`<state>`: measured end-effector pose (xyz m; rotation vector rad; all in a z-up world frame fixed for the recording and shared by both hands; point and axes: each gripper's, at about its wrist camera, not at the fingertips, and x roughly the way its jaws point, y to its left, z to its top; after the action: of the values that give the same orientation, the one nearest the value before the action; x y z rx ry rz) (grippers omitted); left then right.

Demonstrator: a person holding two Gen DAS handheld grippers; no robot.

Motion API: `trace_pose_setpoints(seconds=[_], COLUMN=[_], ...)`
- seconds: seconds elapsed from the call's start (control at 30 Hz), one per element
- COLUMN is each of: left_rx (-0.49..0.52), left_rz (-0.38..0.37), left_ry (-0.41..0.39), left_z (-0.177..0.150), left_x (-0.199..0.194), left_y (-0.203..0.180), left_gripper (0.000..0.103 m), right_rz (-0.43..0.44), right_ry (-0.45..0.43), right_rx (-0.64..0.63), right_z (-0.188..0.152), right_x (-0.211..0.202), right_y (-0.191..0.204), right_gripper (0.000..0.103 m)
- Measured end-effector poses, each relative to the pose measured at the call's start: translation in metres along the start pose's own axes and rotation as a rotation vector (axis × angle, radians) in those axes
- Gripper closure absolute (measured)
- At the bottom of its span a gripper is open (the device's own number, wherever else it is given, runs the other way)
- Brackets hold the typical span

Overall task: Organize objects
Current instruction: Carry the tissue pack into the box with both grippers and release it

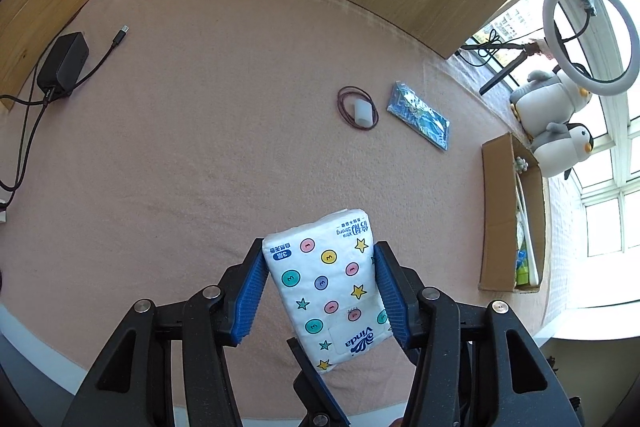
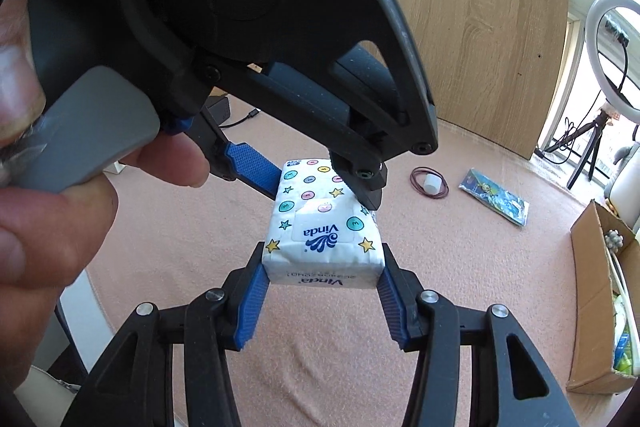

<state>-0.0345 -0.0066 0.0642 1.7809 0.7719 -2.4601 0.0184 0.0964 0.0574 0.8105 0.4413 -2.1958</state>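
A white Vinda tissue pack (image 1: 330, 283) with coloured dots and stars is held above the pink cloth table. My left gripper (image 1: 320, 251) is shut on its sides, blue pads pressing the pack. In the right wrist view the same pack (image 2: 322, 227) sits between my right gripper's pads (image 2: 322, 259) at its near end, which press its two sides. The left gripper's body (image 2: 248, 7) fills the upper part of that view, its blue finger (image 2: 252, 163) on the pack's far end.
On the cloth lie a dark red cord loop around a small white cylinder (image 1: 362, 109), a blue packet (image 1: 418, 115), and a black power adapter (image 1: 64, 63) with cables. An open cardboard box (image 1: 512, 215) stands at the right edge, plush penguins (image 1: 560, 143) behind it.
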Motion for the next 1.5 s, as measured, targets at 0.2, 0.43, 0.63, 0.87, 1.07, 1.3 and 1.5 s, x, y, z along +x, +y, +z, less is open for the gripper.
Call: trace_pose_setpoints(seconds=[0.2, 0.43, 0.63, 0.87, 1.07, 1.3, 1.5], left_rx=[-0.007, -0.005, 0.021, 0.085, 0.159, 0.261, 0.359], left_rz=[0.004, 0.009, 0.008, -0.003, -0.017, -0.038, -0.065], left_ry=[-0.026, -0.036, -0.031, -0.014, 0.004, 0.029, 0.058], left_z=[0.003, 0.006, 0.008, 0.008, 0.006, -0.001, -0.012], left_x=[-0.013, -0.009, -0.007, -0.003, 0.003, 0.017, 0.033], left_y=[0.002, -0.003, -0.014, -0.045, -0.083, -0.137, -0.194], left_gripper=[0.047, 0.047, 0.047, 0.047, 0.046, 0.046, 0.046], right_rz=[0.003, 0.008, 0.001, -0.039, -0.094, -0.166, -0.244], right_ry=[-0.03, -0.043, -0.049, -0.061, -0.071, -0.082, -0.086], right_rx=[-0.024, -0.028, -0.018, 0.022, 0.062, 0.128, 0.19], right_z=[0.004, 0.003, 0.004, -0.002, -0.007, -0.017, -0.029], right_x=[-0.003, -0.015, -0.01, -0.022, -0.036, -0.051, -0.064], right_y=[-0.002, 0.01, -0.011, -0.026, -0.045, -0.078, -0.113], right_gripper=[0.056, 0.056, 0.056, 0.056, 0.056, 0.056, 0.056])
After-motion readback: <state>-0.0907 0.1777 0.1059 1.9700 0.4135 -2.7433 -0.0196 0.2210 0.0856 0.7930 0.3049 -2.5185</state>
